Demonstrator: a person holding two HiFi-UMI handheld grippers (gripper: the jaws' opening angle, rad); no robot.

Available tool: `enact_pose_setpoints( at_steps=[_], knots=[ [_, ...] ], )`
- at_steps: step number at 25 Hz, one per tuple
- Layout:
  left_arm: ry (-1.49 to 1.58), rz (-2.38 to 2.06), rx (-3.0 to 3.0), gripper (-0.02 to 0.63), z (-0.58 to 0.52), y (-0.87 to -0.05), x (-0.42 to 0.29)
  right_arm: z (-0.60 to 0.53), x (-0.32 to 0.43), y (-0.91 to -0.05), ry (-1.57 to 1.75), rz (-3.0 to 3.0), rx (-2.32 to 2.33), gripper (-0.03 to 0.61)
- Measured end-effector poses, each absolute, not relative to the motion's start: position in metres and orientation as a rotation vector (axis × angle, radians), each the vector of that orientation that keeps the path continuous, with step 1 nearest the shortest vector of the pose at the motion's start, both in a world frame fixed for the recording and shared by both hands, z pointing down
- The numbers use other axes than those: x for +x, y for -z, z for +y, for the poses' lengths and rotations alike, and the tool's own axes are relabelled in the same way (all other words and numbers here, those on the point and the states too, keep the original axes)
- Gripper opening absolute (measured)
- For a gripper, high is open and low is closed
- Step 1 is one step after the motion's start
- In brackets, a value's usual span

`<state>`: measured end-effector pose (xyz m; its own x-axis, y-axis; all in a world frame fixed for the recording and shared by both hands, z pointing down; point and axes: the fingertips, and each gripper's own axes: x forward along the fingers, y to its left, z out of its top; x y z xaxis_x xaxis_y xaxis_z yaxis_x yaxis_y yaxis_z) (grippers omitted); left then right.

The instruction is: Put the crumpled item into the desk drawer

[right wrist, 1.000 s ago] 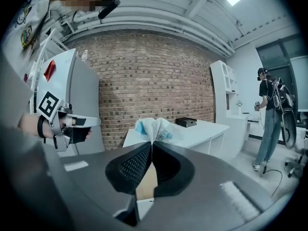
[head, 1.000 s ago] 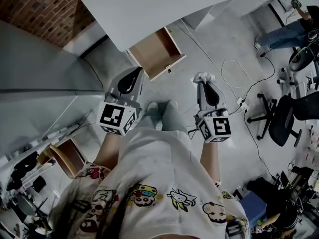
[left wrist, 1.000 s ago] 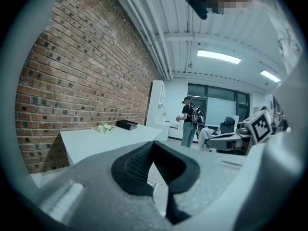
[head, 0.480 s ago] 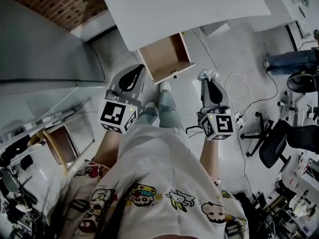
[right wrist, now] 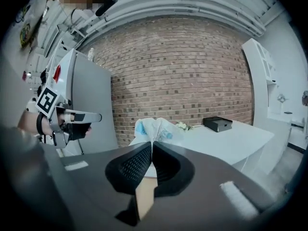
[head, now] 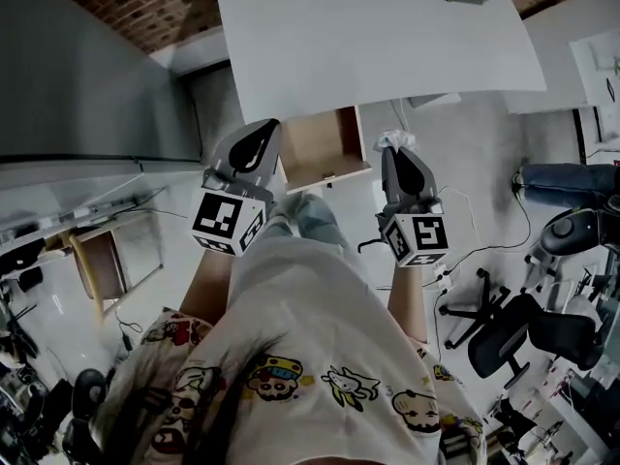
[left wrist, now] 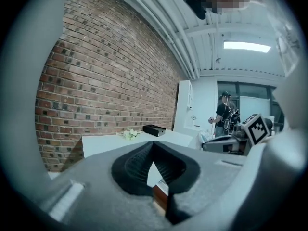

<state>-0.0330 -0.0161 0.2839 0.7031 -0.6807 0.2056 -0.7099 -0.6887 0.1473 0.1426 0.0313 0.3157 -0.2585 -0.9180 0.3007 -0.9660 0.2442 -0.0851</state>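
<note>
Your left gripper was shut with nothing between its jaws. You held it just left of the open desk drawer, probably because the drawer already stood pulled out from under the white desk and needed no more help. The drawer's wooden floor looked bare and ready. On the right, your right gripper was clamped on the crumpled wrapper, white with blue print. You pinched it at the very tips so that most of it stuck out ahead, likely to drop cleanly. It sat just right of the drawer's front corner, not yet over the opening.
</note>
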Motion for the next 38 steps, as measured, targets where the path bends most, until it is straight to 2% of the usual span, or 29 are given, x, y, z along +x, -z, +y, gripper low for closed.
enact_pose_setpoints(
  at_steps=[9, 22, 38],
  knots=[
    [-0.214, -1.255, 2.615, -0.002, -0.040, -0.288, -0.020, -0.015, 0.152, -0.319, -0.377, -2.422, 1.602, 0.014],
    [-0.259, -1.239, 2.569, -0.002, -0.043, -0.311, -0.026, -0.022, 0.145, -0.342, -0.433, -2.394, 1.543, 0.014],
    [-0.367, -1.085, 2.495, -0.002, -0.028, -0.407, -0.021, -0.002, 0.128, -0.450, -0.603, -2.281, 1.431, 0.014]
  ],
)
